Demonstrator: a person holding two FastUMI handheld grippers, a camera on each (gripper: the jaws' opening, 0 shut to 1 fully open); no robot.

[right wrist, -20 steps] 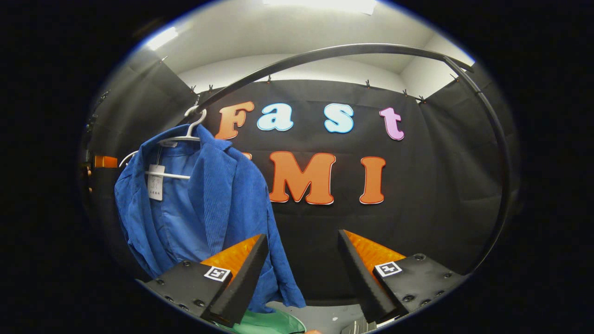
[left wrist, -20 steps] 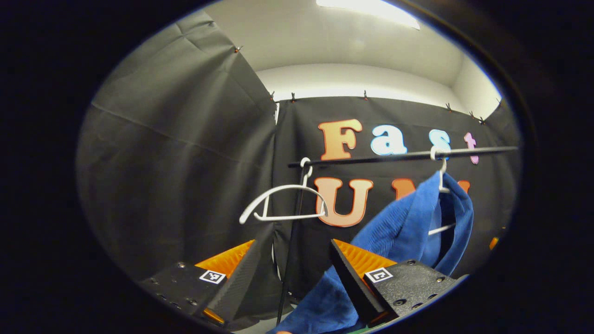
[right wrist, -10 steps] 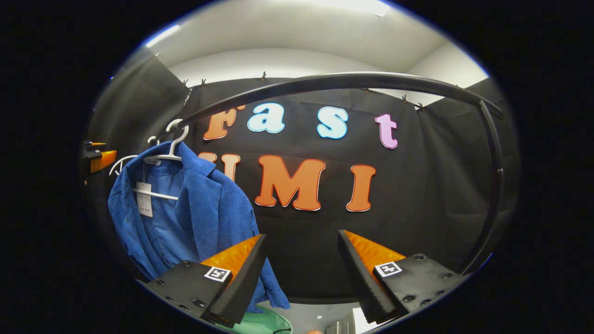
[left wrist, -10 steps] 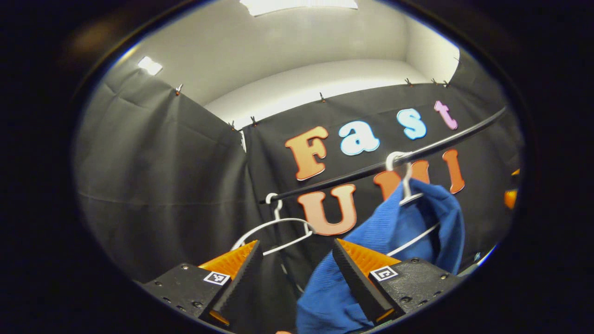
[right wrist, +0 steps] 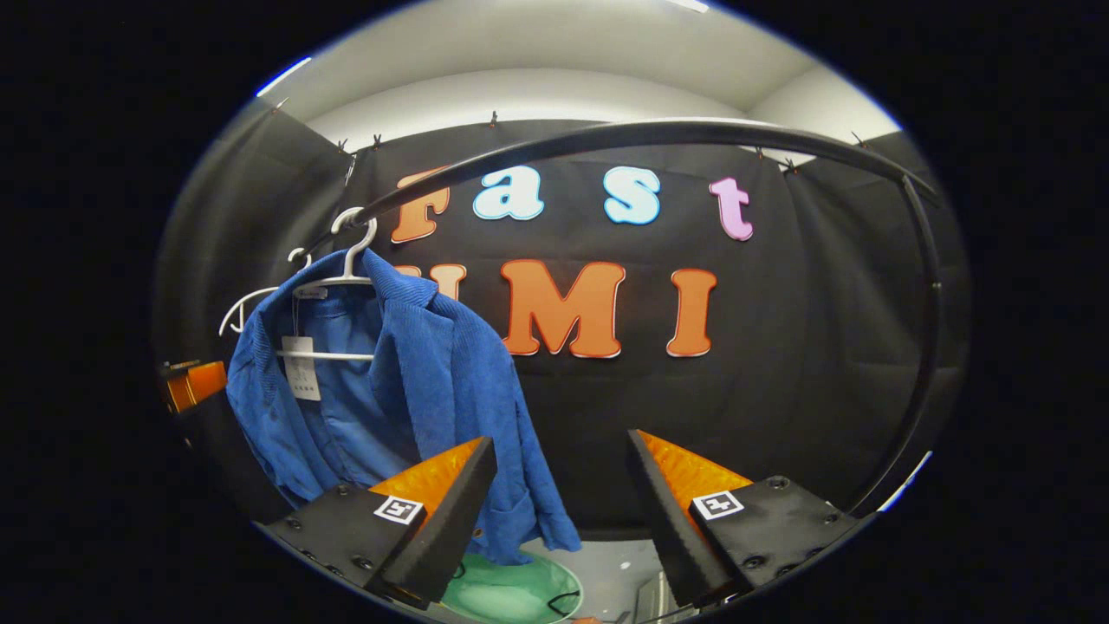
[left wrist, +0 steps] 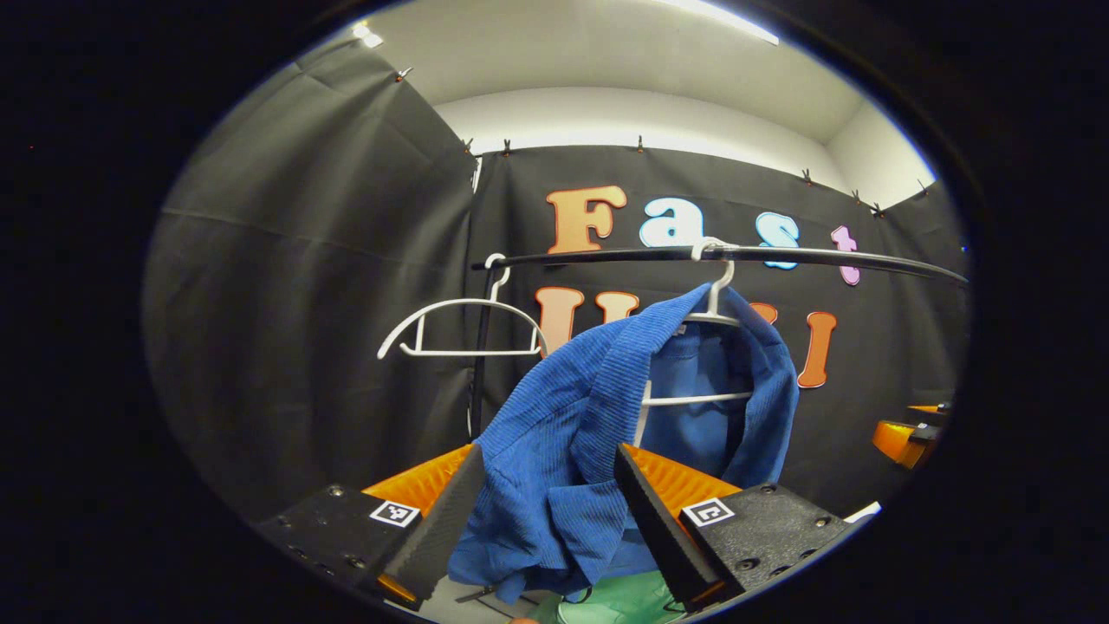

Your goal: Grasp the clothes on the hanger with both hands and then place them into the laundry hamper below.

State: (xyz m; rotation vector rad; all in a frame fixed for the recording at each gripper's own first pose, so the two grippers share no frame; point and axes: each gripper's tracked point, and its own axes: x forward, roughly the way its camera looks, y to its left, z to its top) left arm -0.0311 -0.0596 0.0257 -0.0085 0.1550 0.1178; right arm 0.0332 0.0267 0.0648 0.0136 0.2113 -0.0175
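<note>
both grippers, left (left wrist: 541,503) and right (right wrist: 559,494), were spread wide and holding nothing, lined up toward the blue jacket (left wrist: 598,416) on its hanger (left wrist: 710,299) to take hold of it.

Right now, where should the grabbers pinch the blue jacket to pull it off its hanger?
Probably the blue jacket at its two shoulders, one gripper from each side, near the white hanger. There the cloth drapes over the hanger's arms; lifting both shoulders together should free it to drop into the green hamper below.
</note>
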